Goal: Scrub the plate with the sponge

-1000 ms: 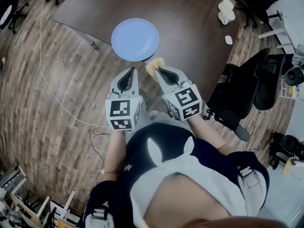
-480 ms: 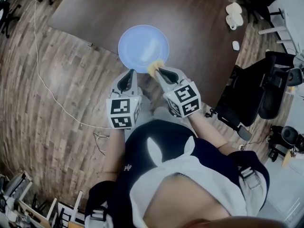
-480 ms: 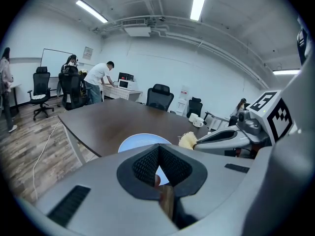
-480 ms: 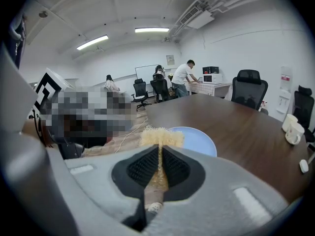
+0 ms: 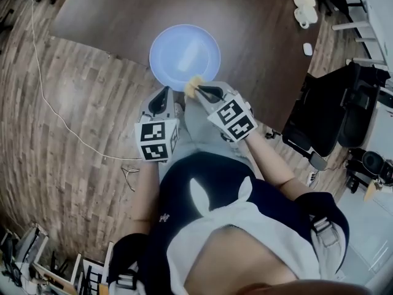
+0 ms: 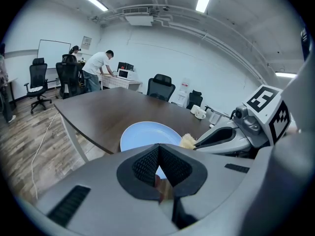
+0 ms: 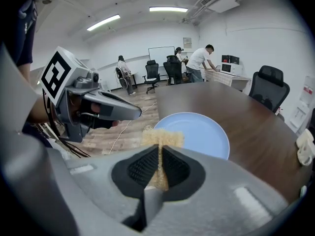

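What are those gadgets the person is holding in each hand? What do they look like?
Each is a smooth light-grey plastic shell tapering to two jaws lined with black ribbed pads. The left gripper and right gripper each carry a white cube printed with black square markers. No cables show. The person wears a dark navy top with white panels.

Pale blue plate [image 5: 184, 54], yellow sponge [image 5: 193, 86], dark brown surface [image 5: 110, 11], brown plank floor [image 5: 61, 115]; left gripper [image 5: 164, 92] and right gripper [image 5: 200, 90] grey, markers black-and-white
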Available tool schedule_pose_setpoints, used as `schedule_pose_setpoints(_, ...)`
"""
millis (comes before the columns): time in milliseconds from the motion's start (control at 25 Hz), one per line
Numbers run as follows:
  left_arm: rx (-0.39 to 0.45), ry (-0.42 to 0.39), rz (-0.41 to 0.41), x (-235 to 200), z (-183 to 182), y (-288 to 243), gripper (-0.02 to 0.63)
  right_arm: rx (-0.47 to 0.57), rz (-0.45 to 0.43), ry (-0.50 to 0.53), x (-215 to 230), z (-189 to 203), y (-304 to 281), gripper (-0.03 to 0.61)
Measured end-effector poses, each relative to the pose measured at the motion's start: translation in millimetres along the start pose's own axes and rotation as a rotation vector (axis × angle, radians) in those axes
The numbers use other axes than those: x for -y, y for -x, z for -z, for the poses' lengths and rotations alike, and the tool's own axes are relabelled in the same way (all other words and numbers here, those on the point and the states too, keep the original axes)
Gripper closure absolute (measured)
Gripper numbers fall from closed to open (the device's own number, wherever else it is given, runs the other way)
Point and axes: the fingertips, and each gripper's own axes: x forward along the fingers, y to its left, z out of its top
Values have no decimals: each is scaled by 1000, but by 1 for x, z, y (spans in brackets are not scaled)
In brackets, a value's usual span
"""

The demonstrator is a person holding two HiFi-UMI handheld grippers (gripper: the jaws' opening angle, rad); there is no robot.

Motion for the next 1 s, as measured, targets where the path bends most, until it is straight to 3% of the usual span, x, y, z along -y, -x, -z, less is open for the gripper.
schedule_pose_setpoints(600,-127,135,-57,-46,45,-51,611,-232,-118,336,21,18,-63,558)
schedule_pose_setpoints(1000,-158,160,-69,-58,62,-75,611,-331,-196,422,25,35,-101,558)
